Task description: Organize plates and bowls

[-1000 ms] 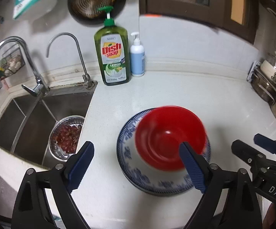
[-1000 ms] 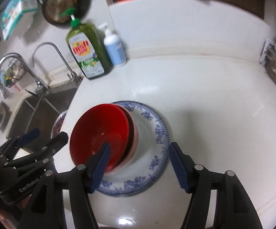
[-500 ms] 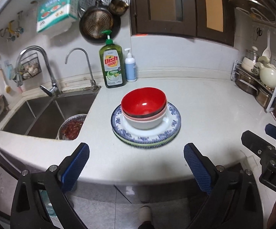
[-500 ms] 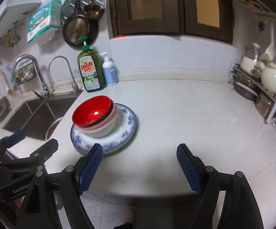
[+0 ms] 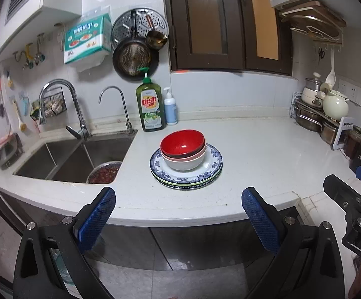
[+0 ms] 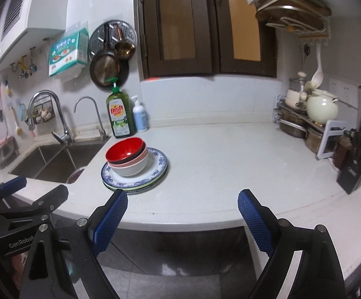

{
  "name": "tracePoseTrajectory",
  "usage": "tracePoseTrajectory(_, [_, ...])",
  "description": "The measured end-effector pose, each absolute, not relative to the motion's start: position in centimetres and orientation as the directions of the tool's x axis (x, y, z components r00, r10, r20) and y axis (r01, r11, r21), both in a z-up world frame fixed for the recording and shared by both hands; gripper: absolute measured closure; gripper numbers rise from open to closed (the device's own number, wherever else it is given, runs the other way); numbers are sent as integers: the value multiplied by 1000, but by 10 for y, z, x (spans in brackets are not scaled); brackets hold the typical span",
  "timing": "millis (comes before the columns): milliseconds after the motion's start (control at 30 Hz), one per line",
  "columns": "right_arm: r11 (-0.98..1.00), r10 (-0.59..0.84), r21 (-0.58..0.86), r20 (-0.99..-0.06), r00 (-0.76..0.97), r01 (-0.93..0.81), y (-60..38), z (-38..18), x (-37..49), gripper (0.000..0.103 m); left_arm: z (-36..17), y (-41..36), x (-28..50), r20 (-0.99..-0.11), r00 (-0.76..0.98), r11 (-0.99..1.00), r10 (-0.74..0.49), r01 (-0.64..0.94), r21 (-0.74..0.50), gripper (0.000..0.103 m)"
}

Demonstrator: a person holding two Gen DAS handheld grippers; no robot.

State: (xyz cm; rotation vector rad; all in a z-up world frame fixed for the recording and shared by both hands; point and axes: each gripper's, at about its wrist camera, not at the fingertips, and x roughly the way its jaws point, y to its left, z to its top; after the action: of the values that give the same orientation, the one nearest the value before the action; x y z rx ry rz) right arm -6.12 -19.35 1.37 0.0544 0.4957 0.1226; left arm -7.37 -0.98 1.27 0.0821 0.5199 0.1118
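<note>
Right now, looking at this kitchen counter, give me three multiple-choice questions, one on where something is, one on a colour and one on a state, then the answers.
1. Where does the stack of bowls sit?
A. in the sink
B. on the plates
C. on the rack

2. What colour is the top bowl inside?
A. red
B. green
C. yellow

3. How do the grippers stand?
A. both clamped on a plate
B. one holds a bowl
C. both open and empty

Answers: 1 B, the bowls rest on the blue-patterned plates on the counter. 2 A, its inside is glossy red. 3 C, the left gripper and right gripper gape with nothing between them.
</note>
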Motion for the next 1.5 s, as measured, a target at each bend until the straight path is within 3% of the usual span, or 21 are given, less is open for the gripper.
tracePoseTrajectory(600, [995,88,83,-437,895,-57,-193,23,-114,12,26,-6,-108,-439,891,991,113,-69,117,0])
tracePoseTrajectory(1500, [993,98,96,-418,903,-63,-203,31,-124,12,36,-10,-117,-404,908,990,111,-68,120,0])
